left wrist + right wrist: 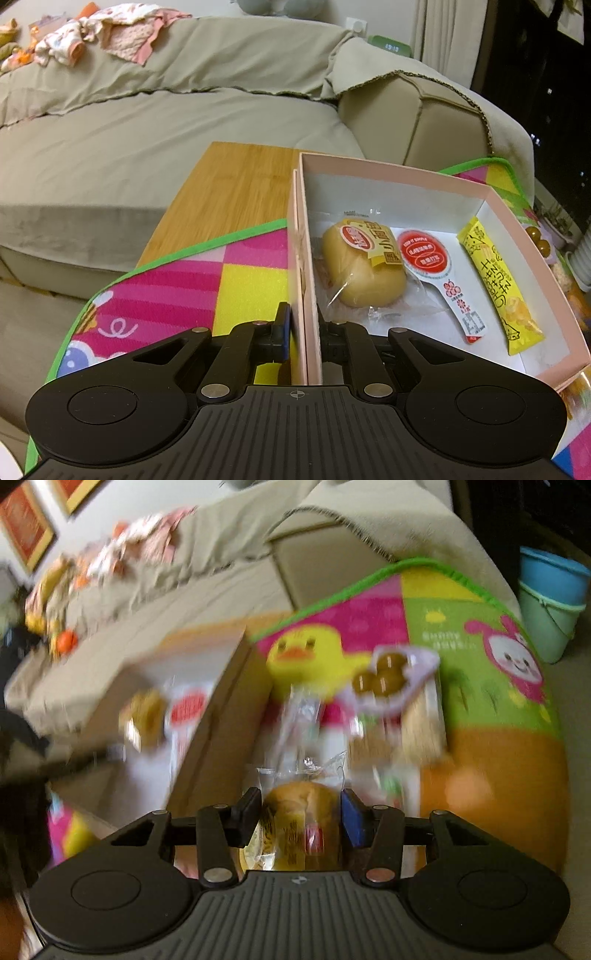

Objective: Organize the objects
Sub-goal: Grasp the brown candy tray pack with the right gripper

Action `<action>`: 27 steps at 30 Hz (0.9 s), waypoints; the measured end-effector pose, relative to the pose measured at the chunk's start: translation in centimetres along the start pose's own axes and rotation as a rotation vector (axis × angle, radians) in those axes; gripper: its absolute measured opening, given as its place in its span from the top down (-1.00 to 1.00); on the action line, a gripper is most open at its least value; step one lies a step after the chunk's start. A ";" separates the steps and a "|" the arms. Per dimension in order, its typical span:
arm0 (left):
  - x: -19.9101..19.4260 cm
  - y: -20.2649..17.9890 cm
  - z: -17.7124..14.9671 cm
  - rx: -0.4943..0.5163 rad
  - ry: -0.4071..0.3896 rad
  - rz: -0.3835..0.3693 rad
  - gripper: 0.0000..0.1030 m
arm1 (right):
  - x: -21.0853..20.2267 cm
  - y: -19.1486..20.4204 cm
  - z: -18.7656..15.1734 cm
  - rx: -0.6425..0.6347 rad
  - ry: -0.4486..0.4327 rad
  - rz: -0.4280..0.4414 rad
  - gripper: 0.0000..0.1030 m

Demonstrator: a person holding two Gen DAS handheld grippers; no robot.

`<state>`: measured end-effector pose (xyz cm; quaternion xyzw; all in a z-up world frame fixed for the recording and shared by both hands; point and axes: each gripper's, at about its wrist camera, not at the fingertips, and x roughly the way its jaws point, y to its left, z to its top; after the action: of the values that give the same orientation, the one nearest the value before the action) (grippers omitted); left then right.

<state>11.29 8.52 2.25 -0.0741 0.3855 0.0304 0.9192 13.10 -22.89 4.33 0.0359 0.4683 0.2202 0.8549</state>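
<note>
The box point(310, 266) wall is pinched by the left tongs point(306, 332); a wrapped bun point(301, 823), clamped in the right tongs point(300, 821), is best lowered gently beside the snacks inside.

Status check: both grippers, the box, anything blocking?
Left hand-held gripper clamped on pink box wall. Right hand-held gripper shut on wrapped bun. Three snacks in the box; nothing visibly blocking.

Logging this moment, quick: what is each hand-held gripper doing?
Left hand-held gripper: closed on the pink box wall.
Right hand-held gripper: closed on a wrapped bun.
</note>
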 end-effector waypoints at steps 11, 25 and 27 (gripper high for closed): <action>-0.1 0.0 -0.1 -0.002 0.002 0.004 0.78 | -6.1 2.3 -6.6 -0.174 -0.044 -0.144 -0.21; -0.1 -0.1 -0.3 0.015 0.015 0.010 0.79 | 4.8 2.1 5.5 -0.494 -0.142 -0.339 -0.70; 0.0 0.0 -0.4 0.011 0.021 0.009 0.79 | 6.6 0.7 6.8 -0.463 -0.099 -0.307 -0.71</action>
<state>10.97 8.43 1.98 -0.0676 0.3954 0.0316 0.9155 21.51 -18.59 3.09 -0.2213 0.3632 0.1871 0.8855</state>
